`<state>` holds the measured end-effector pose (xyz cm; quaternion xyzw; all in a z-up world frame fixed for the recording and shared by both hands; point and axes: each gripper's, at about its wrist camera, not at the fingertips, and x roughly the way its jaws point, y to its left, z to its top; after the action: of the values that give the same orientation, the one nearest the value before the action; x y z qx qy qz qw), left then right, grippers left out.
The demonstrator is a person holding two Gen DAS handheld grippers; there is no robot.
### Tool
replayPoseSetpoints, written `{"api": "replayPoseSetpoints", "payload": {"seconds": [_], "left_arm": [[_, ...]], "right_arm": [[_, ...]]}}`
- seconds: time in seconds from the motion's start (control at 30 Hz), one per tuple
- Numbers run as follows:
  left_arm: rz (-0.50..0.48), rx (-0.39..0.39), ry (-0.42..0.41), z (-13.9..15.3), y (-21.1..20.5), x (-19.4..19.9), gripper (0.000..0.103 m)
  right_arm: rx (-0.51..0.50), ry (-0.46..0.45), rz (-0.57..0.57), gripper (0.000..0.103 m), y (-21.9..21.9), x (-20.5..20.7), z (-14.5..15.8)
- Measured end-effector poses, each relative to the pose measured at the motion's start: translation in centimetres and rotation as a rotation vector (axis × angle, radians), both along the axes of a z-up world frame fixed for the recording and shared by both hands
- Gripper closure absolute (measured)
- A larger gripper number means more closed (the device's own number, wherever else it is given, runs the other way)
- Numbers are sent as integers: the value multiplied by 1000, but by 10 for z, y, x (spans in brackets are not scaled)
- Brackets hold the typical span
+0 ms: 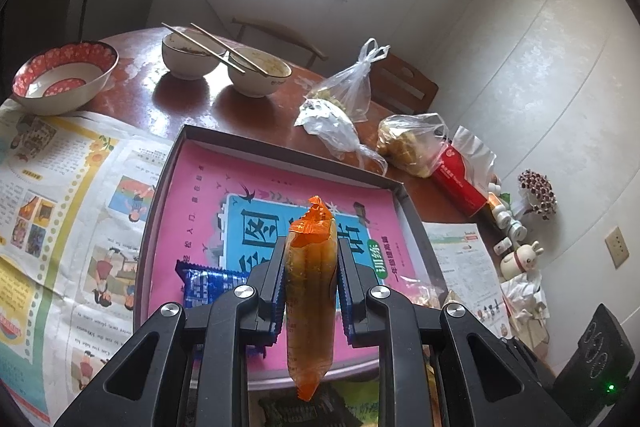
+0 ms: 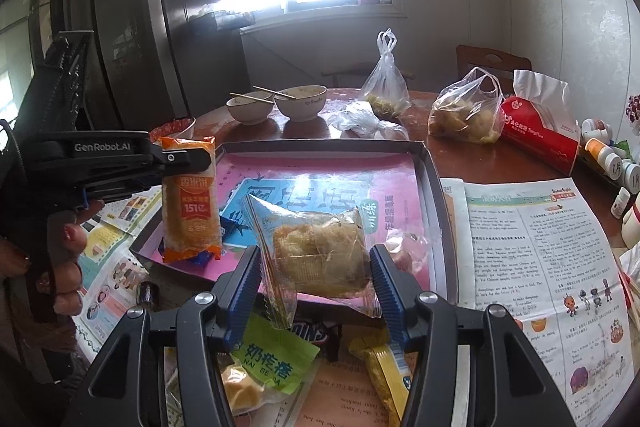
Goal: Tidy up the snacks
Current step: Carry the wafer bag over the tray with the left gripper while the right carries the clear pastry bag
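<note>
Over the tray, both hands loaded:
Orange pack (image 1: 310,291): long, narrow wrapper with orange ends and a clear middle showing pale sticks; a white-on-red label shows in the right wrist view. It hangs upright above the tray's near left part, top seal crumpled.
Left gripper (image 1: 310,283): jaws drawn in as far as they go, pinching the orange pack across its thin side. Gripped by its upper half, probably so the pack can be lowered bottom end first.
Clear pack (image 2: 320,255): see-through bag with a blue printed corner and a brownish flaky cake inside; it sits tilted over the tray's near edge.
Right gripper (image 2: 316,267): jaws partly open with the clear pack between them. The wrapper's side seams reach both pads, and it looks held off the surface, so I judge it gripped by the wrapper, sparing the cake.
Blue pack (image 1: 208,283): already lying flat in the tray, near left corner.
Tray (image 1: 412,211): dark shallow box lid lined with a pink booklet, likely the collecting spot.
Loose snacks: green pack (image 2: 276,355), dark bar and yellow pack (image 2: 384,367) wait on the surface just short of the tray.
Surface (image 1: 184,103): round, reddish, spread with newspaper (image 1: 68,195) either side; bowls (image 1: 256,75) and tied bags (image 2: 466,115) stand well beyond.
</note>
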<state>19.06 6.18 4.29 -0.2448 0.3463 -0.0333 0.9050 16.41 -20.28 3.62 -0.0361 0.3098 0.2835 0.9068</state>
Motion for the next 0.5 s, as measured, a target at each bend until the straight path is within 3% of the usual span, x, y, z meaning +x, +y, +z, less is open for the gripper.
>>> {"api": "replayPoseSetpoints", "payload": {"seconds": [0.5], "left_arm": [[2,4,3,-11,-3,15,80]], "right_arm": [[6,29,4,48,9,13,-5]]}}
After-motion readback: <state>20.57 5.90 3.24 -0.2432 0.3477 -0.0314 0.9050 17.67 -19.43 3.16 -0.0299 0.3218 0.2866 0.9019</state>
